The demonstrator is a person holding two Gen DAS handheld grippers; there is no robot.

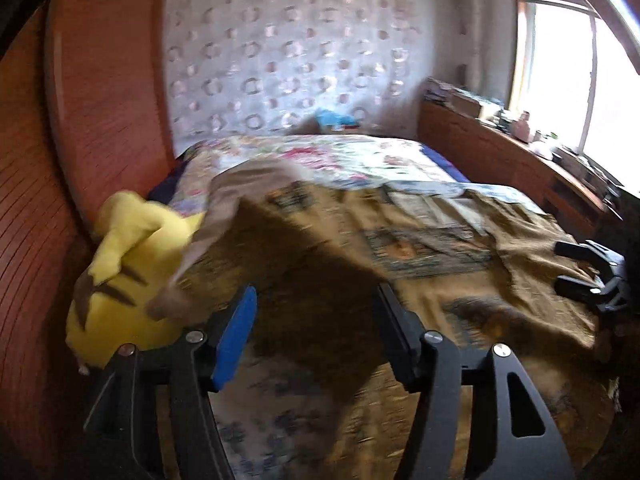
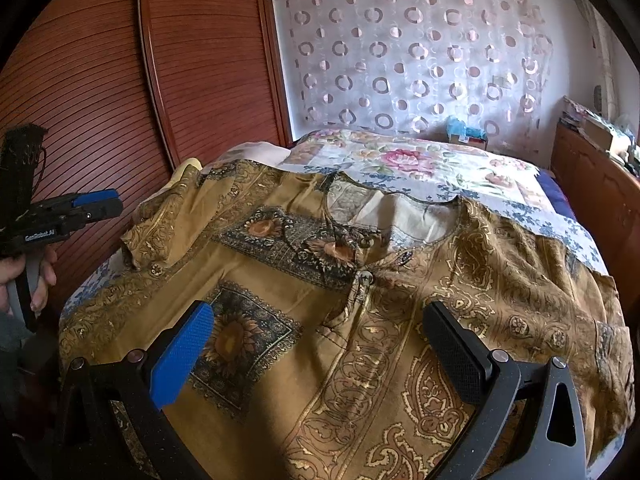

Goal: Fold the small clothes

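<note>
Mustard paisley-print cotton blouse spread flat across the floral-quilted bed, ready for folding; left gripper and right gripper hover above, fingers wide, holding nothing.

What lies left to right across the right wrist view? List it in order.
Left gripper → wooden wardrobe door → brown patterned shirt → blue box against the curtain → wooden dresser at the right edge.
</note>
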